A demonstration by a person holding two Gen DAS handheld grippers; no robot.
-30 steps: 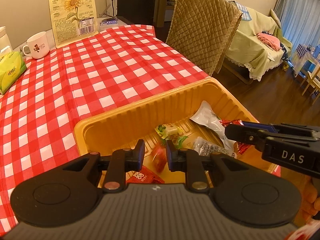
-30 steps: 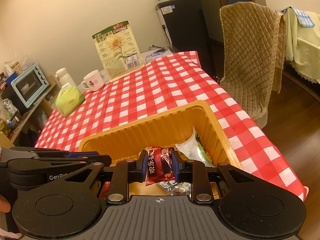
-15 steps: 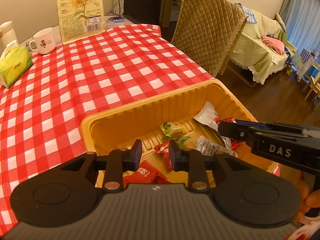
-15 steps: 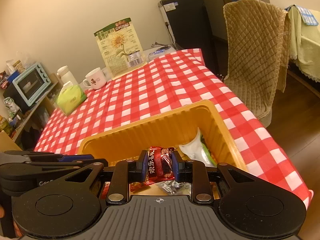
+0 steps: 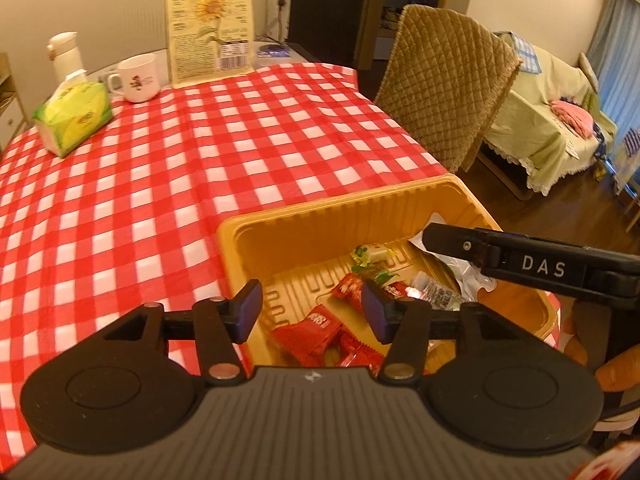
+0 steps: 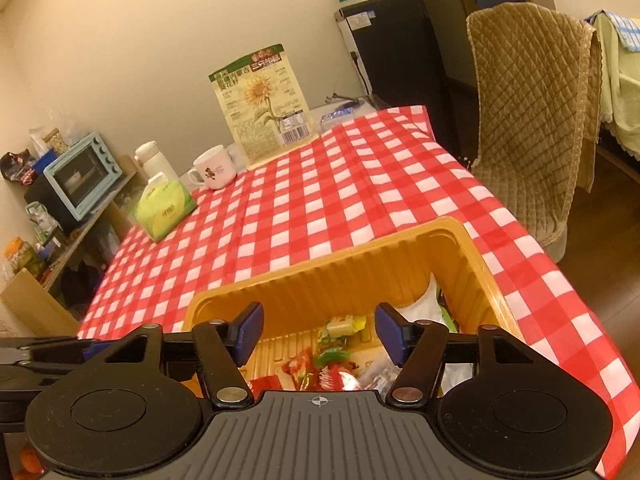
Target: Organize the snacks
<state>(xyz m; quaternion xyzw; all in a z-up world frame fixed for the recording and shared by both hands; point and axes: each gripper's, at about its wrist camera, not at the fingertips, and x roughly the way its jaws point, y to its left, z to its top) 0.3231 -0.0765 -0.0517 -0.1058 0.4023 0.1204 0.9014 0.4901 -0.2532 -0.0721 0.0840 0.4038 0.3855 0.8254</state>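
Tissue pack [image 5: 72, 118], mug [image 5: 138, 78] and sunflower-seed bag [image 5: 210, 24] line the checkered worktop's [image 5: 160, 184] far edge. Both grippers, left [image 5: 311, 310] and right [image 6: 318, 332], hover with jaws released over the yellow tray [image 5: 320, 212], where red snack packets [image 5: 316, 330] lie jumbled, pointing every way.

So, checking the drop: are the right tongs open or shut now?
Open: the right tongs are spread wide above the yellow tray, nothing between them.

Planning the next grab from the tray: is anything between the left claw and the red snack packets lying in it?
Nothing visible is. The left claw is open above the orange tray, and the red snack packets lie directly below its gap. The right claw reaches in from the side, farther back, not across them.
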